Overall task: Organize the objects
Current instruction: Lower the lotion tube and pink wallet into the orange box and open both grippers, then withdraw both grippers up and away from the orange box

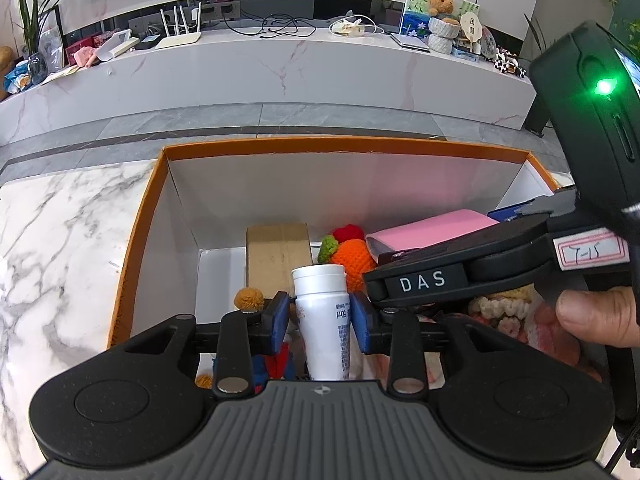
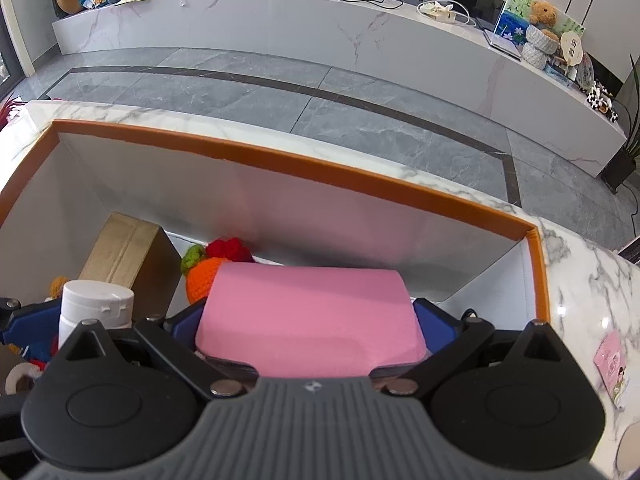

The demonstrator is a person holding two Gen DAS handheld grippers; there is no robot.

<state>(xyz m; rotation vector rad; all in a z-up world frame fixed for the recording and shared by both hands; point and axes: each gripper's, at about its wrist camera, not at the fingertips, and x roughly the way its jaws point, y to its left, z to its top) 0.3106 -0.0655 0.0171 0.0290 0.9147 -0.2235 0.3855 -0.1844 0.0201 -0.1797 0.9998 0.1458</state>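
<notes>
A white box with an orange rim [image 1: 344, 146] stands on the marble table. My left gripper [image 1: 320, 320] hangs over its near side. A white tube [image 1: 322, 304] stands upright between the gripper's blue pads [image 1: 280, 320], and a thin gap shows at the left pad. My right gripper [image 2: 308, 320] is shut on a pink pack [image 2: 308, 312] above the right half of the box [image 2: 280, 160]. In the left wrist view its black body [image 1: 416, 280] crosses from the right, with the pink pack [image 1: 432, 230] ahead of it and a thumb [image 1: 596, 316] on the handle.
Inside the box lie a small cardboard carton [image 1: 278, 254], an orange crocheted toy [image 1: 354, 256] and other knitted pieces [image 1: 504, 312]. White marble tabletop [image 1: 60, 240] lies to the left; a pink card [image 2: 612, 364] lies on it at the right. Grey floor and a long marble bench lie beyond.
</notes>
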